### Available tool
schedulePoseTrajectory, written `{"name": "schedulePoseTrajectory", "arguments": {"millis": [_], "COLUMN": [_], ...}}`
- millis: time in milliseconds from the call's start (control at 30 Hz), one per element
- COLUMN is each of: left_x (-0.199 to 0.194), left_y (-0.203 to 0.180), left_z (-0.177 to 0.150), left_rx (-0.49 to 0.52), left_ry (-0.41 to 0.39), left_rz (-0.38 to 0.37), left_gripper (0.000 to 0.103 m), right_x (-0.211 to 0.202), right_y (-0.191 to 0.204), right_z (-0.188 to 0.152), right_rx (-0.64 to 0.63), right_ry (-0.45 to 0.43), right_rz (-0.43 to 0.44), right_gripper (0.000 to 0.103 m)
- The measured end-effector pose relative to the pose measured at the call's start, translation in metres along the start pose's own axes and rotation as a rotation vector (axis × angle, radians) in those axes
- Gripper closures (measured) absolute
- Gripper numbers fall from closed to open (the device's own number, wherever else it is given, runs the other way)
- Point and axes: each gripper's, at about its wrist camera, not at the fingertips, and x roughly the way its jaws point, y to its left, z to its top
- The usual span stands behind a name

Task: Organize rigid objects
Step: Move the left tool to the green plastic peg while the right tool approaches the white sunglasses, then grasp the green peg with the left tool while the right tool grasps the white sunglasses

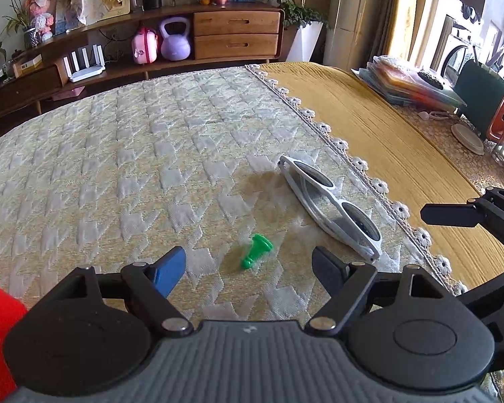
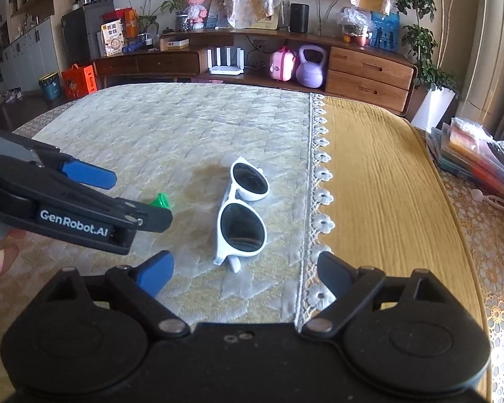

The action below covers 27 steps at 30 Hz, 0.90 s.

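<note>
Sunglasses (image 2: 243, 210), white-framed and folded, lie on the quilted tabletop (image 1: 117, 151) just ahead of the right gripper (image 2: 243, 273), long axis running away from it and leaning right. A green chess pawn (image 1: 256, 251) lies on its side directly before the left gripper (image 1: 248, 265). Both sets of jaws stand spread, pinching nothing. Each hand is nearer its own item. "GenRobot.AI" reads on the left gripper's arm.
</note>
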Motion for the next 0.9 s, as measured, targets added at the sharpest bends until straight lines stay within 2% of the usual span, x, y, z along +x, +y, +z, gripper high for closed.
{"name": "schedulePoseTrajectory", "arguments": {"millis": [233, 300, 467, 567, 733, 833, 867, 900], "left_x": [0.013, 0.013, 0.012, 0.012, 0.013, 0.012, 0.012, 0.012], "left_y": [0.005, 0.006, 0.004, 0.001, -0.003, -0.003, -0.004, -0.005], "left_z": [0.0, 0.001, 0.002, 0.001, 0.0, 0.0, 0.0, -0.001], "left_rx": [-0.004, -0.006, 0.017, 0.045, 0.08, 0.075, 0.076, 0.082], "left_ry": [-0.012, -0.022, -0.037, -0.045, -0.053, -0.052, -0.052, -0.053], "left_rz": [-0.007, -0.017, -0.036, -0.035, -0.024, -0.026, -0.023, -0.019], "left_gripper": [0.022, 0.027, 0.049, 0.064, 0.074, 0.086, 0.088, 0.088], "right_x": [0.024, 0.026, 0.027, 0.026, 0.024, 0.023, 0.023, 0.023], "right_y": [0.001, 0.0, -0.002, -0.005, -0.012, -0.013, -0.014, -0.013], "right_z": [0.004, 0.005, 0.005, 0.004, 0.003, 0.003, 0.003, 0.003], "right_rx": [-0.015, -0.018, -0.022, -0.014, 0.01, 0.023, 0.026, 0.029], "right_ry": [0.011, 0.001, -0.019, -0.034, -0.049, -0.053, -0.053, -0.053], "right_rz": [0.026, 0.033, 0.047, 0.05, 0.036, 0.02, 0.014, 0.005], "right_gripper": [0.026, 0.027, 0.032, 0.04, 0.054, 0.062, 0.066, 0.067]}}
